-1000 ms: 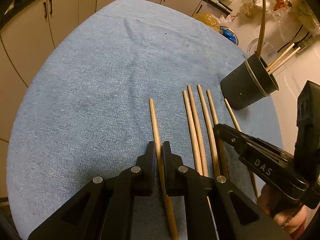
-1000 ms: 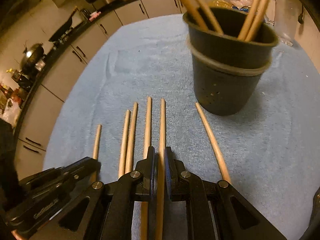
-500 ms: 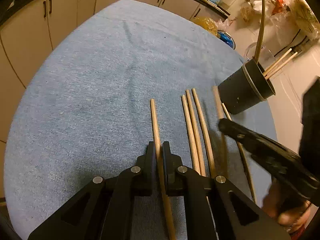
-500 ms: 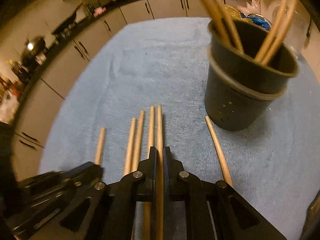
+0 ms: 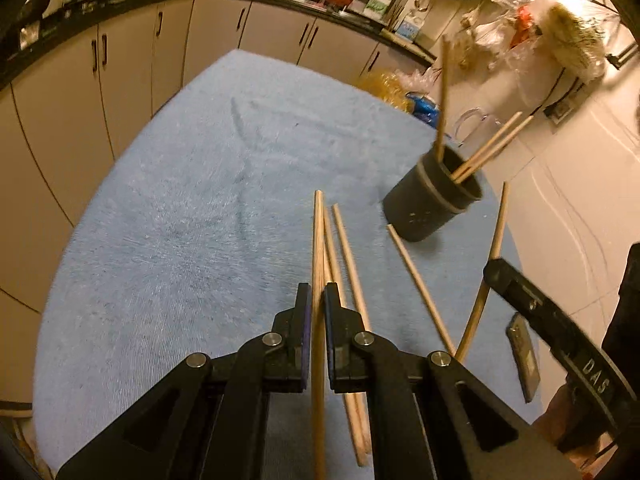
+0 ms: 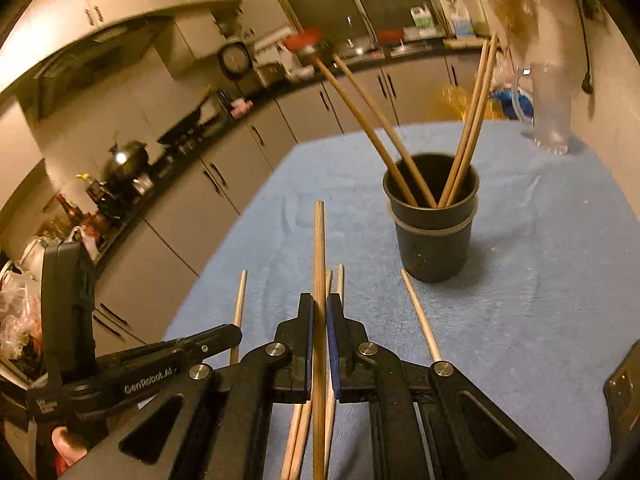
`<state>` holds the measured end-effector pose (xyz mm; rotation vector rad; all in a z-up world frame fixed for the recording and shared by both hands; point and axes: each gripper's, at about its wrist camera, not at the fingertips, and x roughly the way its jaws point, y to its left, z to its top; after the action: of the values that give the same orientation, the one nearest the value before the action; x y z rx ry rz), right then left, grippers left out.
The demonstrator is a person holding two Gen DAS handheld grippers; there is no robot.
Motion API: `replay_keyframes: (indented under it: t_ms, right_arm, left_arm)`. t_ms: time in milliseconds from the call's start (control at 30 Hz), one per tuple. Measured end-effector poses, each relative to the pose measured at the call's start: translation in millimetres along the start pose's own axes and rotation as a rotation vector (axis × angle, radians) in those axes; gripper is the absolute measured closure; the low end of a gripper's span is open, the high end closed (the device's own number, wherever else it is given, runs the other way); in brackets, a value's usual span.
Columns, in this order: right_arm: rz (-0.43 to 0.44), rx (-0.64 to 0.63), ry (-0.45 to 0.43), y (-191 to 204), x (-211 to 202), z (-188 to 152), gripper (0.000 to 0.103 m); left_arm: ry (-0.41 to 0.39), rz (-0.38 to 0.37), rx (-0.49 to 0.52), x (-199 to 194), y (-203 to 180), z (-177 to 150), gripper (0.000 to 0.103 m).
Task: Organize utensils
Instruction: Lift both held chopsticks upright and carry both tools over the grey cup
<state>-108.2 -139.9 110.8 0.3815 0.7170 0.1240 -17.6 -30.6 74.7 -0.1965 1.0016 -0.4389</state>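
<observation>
A dark utensil cup (image 5: 434, 204) (image 6: 434, 224) stands on the blue cloth with several wooden chopsticks in it. My left gripper (image 5: 317, 308) is shut on one chopstick (image 5: 318, 240), raised above the cloth. My right gripper (image 6: 319, 312) is shut on another chopstick (image 6: 319, 248), lifted and pointing left of the cup; it shows in the left wrist view (image 5: 496, 240) at the right. Loose chopsticks (image 5: 348, 264) (image 6: 420, 316) lie on the cloth between the grippers and the cup.
The table is covered by a blue cloth (image 5: 180, 208). A clear plastic jug (image 6: 550, 108) stands behind the cup. Kitchen cabinets (image 5: 120, 80) run along the left and far side. A dark flat object (image 5: 522, 356) lies near the right edge.
Both grippers have lifted their chopsticks off the cloth. The right gripper rose and tilted up toward the cup. The left one moved up and right over the loose chopsticks.
</observation>
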Motion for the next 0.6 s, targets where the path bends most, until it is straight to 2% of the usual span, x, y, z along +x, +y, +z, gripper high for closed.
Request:
replay_keyframes:
  t_ms: [367,600]
  right_arm:
    - [0.013,-0.019,-0.116,8.9,-57.0,-16.2,0.096]
    - [0.004,-0.008,-0.143,10.6,-73.1,-19.5,0.096]
  left_arm:
    - [-0.093,-0.020,0.058,-51.8,-20.4,-13.8,0.097]
    - [-0.114,-0.037,0.082,-62.6,-28.0,-19.1,0.097]
